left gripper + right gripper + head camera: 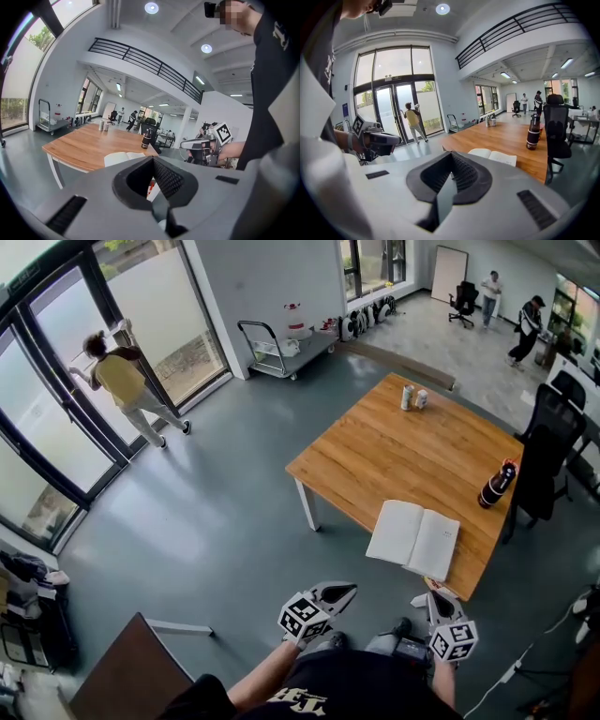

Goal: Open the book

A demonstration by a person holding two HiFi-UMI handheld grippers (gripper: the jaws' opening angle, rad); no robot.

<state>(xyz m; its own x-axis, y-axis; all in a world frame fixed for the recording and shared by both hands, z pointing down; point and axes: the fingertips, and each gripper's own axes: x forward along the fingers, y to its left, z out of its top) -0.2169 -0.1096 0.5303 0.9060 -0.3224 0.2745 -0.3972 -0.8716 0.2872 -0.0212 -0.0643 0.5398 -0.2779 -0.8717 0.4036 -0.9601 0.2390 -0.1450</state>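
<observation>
Near the front edge of the wooden tabletop (375, 451), the book (413, 538) already lay open and flat, with pale pages up, and it seemed to hang a little over that edge. Both claws were well apart from it, close to the person's body. The left claw (153, 161) was closed with nothing in it, and the right claw (451, 157) also had its jaws together and empty.

I judged the book as light and thin. The cover was probably soft and the pages would bend and slide easily, so it was better to pinch the free outer edge of a page or cover, not the spine. No text could be read on the pages. The lettering on the person's shirt (309, 699) was too small to read.
</observation>
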